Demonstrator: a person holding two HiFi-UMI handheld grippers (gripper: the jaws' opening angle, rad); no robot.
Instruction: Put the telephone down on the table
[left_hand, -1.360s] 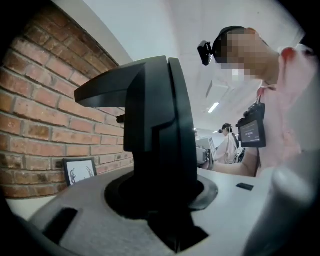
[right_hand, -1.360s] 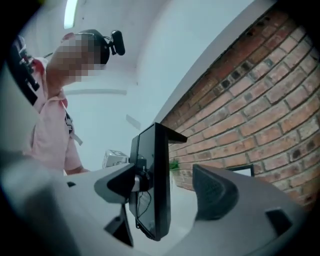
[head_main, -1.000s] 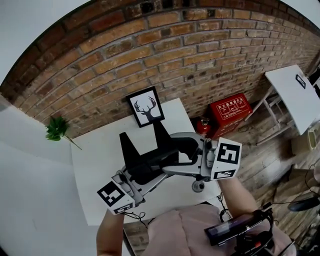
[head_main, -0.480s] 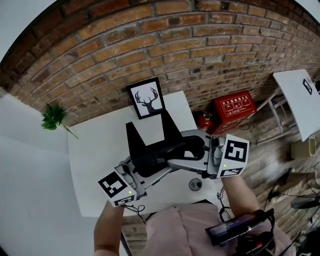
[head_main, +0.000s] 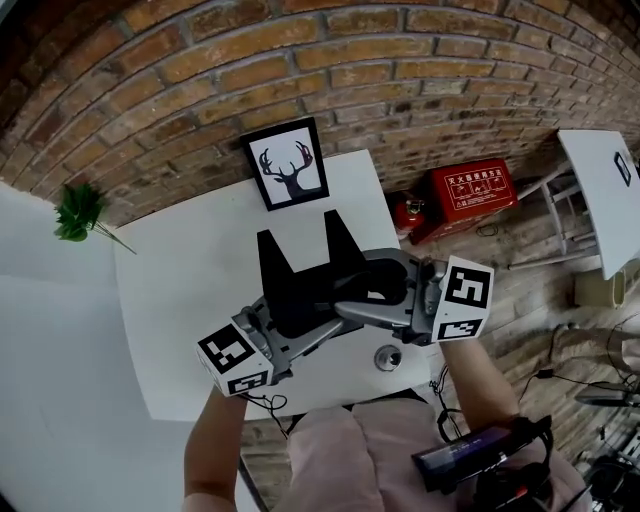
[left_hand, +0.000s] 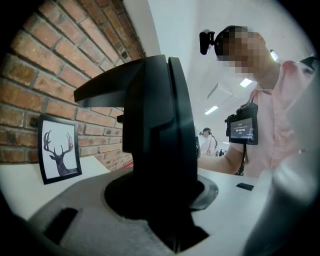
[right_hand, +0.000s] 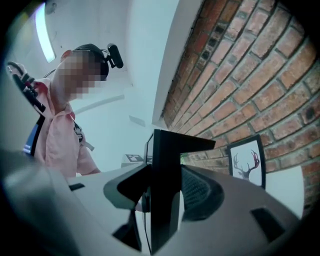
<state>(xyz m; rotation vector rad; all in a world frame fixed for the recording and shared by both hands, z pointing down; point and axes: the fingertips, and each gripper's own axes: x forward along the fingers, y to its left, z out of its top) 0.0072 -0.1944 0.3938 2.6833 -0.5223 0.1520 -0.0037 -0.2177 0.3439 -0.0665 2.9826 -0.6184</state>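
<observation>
Telephone: no view shows a handset I can pick out, so I cannot tell where it is. A flat dark device (head_main: 468, 452) with a lit screen hangs at the person's chest; whether that is it I cannot tell.

Both grippers are held over the white surface (head_main: 190, 290), side by side and close together, with their black jaws tilted up and away from the person. The left gripper (head_main: 272, 250) has its jaws pressed together; its own view (left_hand: 167, 62) shows only a thin seam between them and nothing held. The right gripper (head_main: 335, 225) is the same: jaws closed flat against each other in its own view (right_hand: 152, 135), nothing between them. Their marker cubes sit at the near ends, the left one (head_main: 235, 362) over the front edge of the surface, the right one (head_main: 462, 300) just beyond its right edge.

On the surface a framed deer picture (head_main: 288, 164) leans against the brick wall (head_main: 400, 90) at the back edge. A small round metal thing (head_main: 387, 358) lies near the front edge, below the right gripper. A green sprig (head_main: 75, 212) shows off the left back corner. A red box (head_main: 473, 192) stands on the floor by the wall, to the right of the surface.
</observation>
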